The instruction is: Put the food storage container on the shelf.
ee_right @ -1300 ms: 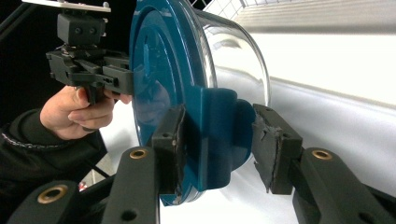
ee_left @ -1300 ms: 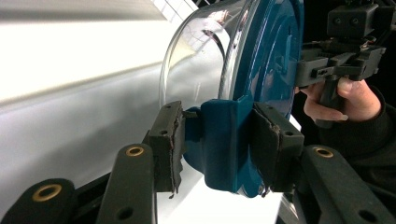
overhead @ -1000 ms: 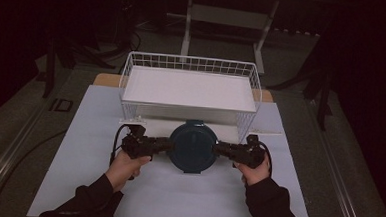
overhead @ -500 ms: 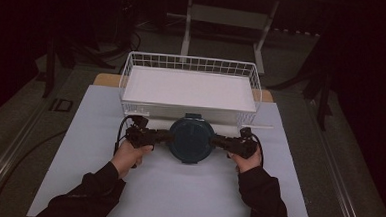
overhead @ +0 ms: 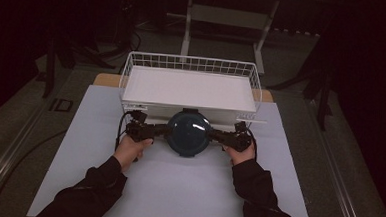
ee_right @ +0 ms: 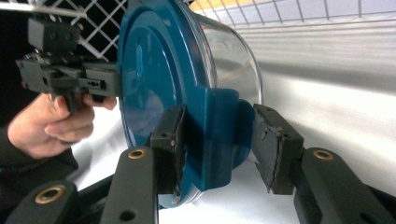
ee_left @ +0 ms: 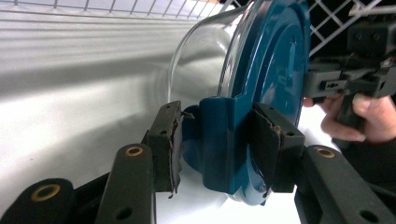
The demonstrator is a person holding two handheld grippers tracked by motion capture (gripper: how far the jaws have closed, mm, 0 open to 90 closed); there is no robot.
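Note:
A round clear container with a dark blue lid (overhead: 188, 133) hangs between my two grippers just in front of the wire basket (overhead: 193, 59). My left gripper (overhead: 162, 131) is shut on the lid's left tab, and my right gripper (overhead: 214, 134) is shut on the opposite tab. In the left gripper view the jaws (ee_left: 217, 140) clamp the blue tab, with the lid (ee_left: 275, 60) and glass body beyond. The right gripper view shows its jaws (ee_right: 217, 140) around the other tab of the lid (ee_right: 154, 70).
The white wire basket has a flat white floor (overhead: 189, 88) and stands at the far side of a white mat (overhead: 177, 188). Its front rim is right behind the container. Dark floor and stand legs (overhead: 188, 18) lie beyond the table.
Both grippers have carried the container away from the person, toward the basket's front rim. Both stay shut on the lid's tabs.

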